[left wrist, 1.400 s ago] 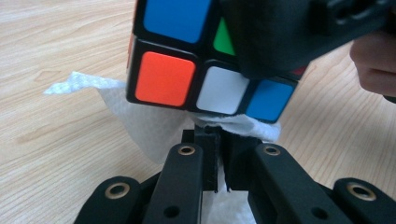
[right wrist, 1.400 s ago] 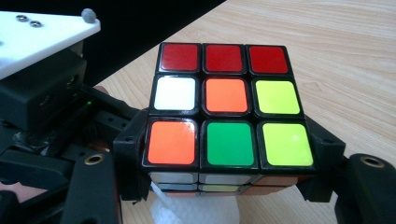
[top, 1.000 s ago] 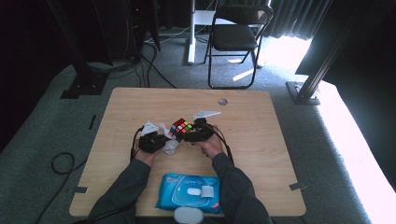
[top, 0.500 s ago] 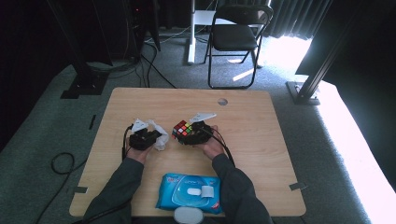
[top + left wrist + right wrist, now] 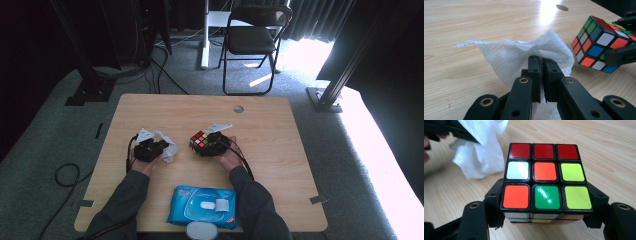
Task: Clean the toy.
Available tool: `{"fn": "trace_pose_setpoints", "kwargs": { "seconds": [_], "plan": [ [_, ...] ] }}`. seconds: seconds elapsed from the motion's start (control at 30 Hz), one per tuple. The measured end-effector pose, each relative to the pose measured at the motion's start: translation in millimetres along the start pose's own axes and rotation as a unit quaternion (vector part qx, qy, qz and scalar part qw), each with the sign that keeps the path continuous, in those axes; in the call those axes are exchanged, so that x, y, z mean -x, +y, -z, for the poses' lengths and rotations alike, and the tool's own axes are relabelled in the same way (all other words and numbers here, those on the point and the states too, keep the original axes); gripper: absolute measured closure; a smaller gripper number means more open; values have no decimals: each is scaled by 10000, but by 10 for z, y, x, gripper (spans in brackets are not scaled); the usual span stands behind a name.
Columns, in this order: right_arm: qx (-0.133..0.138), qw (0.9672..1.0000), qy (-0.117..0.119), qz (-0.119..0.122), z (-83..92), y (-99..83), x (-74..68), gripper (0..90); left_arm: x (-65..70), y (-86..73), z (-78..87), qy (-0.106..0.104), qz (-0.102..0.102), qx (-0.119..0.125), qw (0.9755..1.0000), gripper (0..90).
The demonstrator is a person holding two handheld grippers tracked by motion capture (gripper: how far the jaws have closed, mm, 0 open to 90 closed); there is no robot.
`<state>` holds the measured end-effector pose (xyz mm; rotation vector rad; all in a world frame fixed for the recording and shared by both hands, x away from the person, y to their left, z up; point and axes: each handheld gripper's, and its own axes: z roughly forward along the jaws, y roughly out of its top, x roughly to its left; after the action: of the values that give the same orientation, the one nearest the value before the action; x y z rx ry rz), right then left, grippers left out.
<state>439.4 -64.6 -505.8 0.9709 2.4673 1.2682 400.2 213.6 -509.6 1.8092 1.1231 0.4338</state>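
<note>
High view: wipes pack [image 5: 202,207] near table [image 5: 280,165] edge; chair [image 5: 252,37] beyond

**Your table, right now**

You're at a light wooden table [image 5: 280,150] with a round hole [image 5: 238,108] near its far edge. A blue wet-wipe pack [image 5: 202,205] lies flat at the near edge, and tape tabs [image 5: 318,199] mark both near corners.

Left hand-held gripper [image 5: 159,148] — jaws pinched nearly together, gripping. Right hand-held gripper [image 5: 206,145] — jaws half spread, clamped. Forearms angled inward.
</note>
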Motion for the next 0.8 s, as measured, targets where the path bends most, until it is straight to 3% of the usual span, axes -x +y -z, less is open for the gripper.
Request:
{"fn": "trace_pose_setpoints", "kwargs": {
  "seconds": [0.3, 0.43, 0.63, 0.8],
  "plan": [
    [-191, 9993, -208, 242, -76, -32, -24, 339, -28, -5, 25, 123, -35, -38, 9999, 848],
    [-263, 9990, -280, 221, -93, -51, -10, 339, -55, -16, 34, 238, -26, -60, 9997, 849],
    [-297, 9988, -324, 235, -97, -88, 4, 339, -96, 15, 116, 396, 91, 131, 9991, 853],
    [-308, 9986, -340, 274, -109, -97, -4, 339, -119, 37, 134, 405, 127, 114, 9990, 853]
  ]
}}
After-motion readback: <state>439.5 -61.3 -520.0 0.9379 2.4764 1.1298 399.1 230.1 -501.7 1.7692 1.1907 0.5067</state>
